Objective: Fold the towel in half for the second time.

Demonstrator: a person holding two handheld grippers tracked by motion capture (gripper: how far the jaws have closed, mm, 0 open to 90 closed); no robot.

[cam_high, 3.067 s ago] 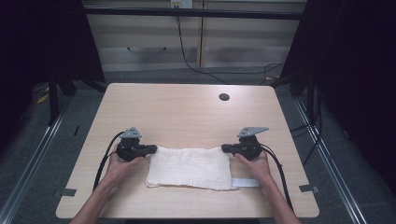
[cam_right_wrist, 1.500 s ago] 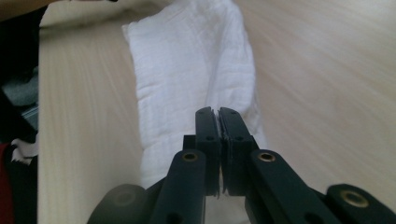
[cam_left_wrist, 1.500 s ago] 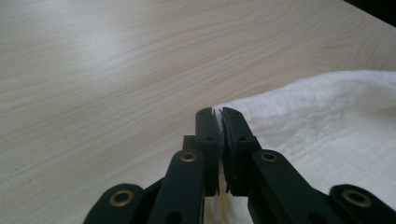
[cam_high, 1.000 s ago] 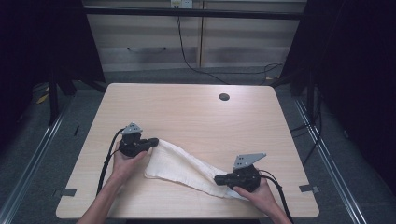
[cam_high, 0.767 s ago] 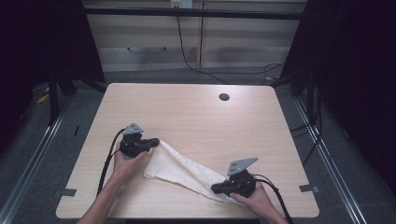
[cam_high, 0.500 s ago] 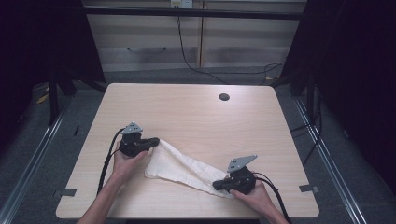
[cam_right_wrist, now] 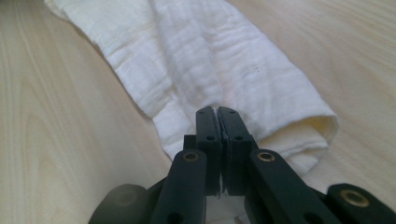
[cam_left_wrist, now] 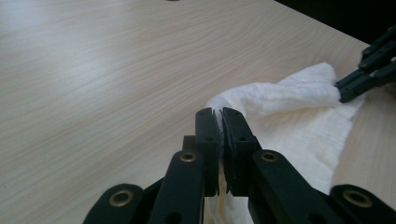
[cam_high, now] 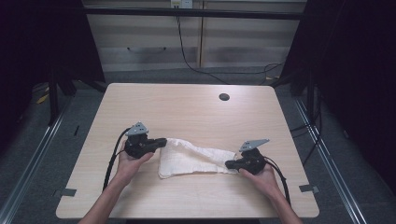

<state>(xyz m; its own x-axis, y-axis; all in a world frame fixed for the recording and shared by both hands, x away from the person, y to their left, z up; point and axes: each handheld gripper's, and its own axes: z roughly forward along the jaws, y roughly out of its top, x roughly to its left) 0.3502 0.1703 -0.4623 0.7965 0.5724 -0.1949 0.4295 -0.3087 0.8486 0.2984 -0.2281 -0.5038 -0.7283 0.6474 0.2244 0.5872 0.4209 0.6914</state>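
A white cloth [cam_high: 191, 158] lies bunched and partly folded on the front middle of the wooden table [cam_high: 187, 112]. My left gripper [cam_high: 162, 141] is shut on the cloth's left end; in the left gripper view the cloth [cam_left_wrist: 289, 116] runs off between the closed jaws of the left gripper [cam_left_wrist: 219, 116] toward the other gripper [cam_left_wrist: 362, 79]. My right gripper [cam_high: 229, 164] is shut on the cloth's right end. In the right gripper view the closed jaws of the right gripper [cam_right_wrist: 218, 114] pinch a folded edge, and the cloth [cam_right_wrist: 210, 60] stretches away ahead.
A small dark round hole [cam_high: 224, 97] sits in the table toward the far right. Black cables [cam_high: 111, 161] trail from both grippers over the front edge. Bare wood lies beyond the cloth and along the table's front edge.
The cloth, flat between the grippers three seconds ago, is now bunched. The right gripper dipped toward the front edge, then came back away from it and to the right. The left gripper has stayed put.
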